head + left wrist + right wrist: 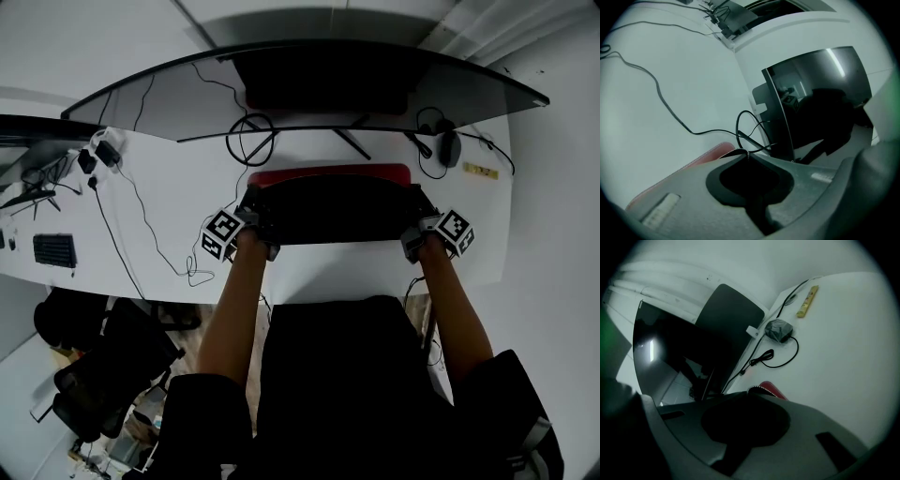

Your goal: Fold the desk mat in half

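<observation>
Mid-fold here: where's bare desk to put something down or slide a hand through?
Free: the white strip of desk between the folded desk mat and the near edge, and the patch right of the mat, below the yellow strip. Crowded: cables around the monitor stand behind the mat, and the loose cable to its left.

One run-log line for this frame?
step: mid-fold | left gripper: shut on desk mat corner | right gripper: shut on other corner | desk mat: black underside up, red far edge showing
</observation>
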The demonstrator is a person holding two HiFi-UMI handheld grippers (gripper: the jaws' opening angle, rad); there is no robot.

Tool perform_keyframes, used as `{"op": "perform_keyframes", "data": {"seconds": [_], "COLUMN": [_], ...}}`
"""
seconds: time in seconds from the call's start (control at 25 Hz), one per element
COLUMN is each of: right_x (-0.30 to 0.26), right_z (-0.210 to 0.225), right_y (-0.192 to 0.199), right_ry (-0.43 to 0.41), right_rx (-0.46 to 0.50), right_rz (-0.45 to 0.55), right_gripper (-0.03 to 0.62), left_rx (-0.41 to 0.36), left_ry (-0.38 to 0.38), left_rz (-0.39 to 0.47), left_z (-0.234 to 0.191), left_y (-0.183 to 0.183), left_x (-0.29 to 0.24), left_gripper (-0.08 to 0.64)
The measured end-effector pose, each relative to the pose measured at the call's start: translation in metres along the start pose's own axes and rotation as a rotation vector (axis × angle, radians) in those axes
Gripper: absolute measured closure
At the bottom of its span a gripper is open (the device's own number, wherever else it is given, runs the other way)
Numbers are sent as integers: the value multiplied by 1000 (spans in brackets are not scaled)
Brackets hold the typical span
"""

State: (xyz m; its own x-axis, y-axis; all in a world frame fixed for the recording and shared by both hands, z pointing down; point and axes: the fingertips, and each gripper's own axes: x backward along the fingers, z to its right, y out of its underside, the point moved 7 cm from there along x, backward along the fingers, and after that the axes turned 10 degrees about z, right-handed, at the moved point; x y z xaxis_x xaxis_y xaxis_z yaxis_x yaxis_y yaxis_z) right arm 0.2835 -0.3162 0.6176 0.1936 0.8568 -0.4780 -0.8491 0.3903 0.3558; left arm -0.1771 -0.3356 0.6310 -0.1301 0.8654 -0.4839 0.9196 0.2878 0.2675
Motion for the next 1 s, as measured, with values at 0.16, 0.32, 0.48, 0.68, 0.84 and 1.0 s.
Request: {"op": "perform_keyframes", "data": {"seconds": [0.16,0.32,0.48,0.68,0.84,1.0], "right_x": [-10,-20,-31,-37,-40,-44], "right_z": [8,13,13,14,15,17], "right_y": [-1,0,1,2,3,1], "right_ry": [25,51,62,81,90,102], "right_rx": [2,10,20,28,29,26], "right_rz": [0,0,-5,-11,-12,-17], "right_gripper": [577,577,577,577,575,575], "left_rx": [-13,-19,-18,-21,-43,-58], "left_ry": [-4,-23,-32,-51,-77,-103], "left_rz": [-17,-30,-15,-16,-15,-19], "left_z": [1,-2,-7,-9,-9,-8], "left_y": [2,2,2,1,1,1], "left_x": [-12,-25,-31,-34,-36,-38], "left_gripper": [529,529,529,529,528,528]}}
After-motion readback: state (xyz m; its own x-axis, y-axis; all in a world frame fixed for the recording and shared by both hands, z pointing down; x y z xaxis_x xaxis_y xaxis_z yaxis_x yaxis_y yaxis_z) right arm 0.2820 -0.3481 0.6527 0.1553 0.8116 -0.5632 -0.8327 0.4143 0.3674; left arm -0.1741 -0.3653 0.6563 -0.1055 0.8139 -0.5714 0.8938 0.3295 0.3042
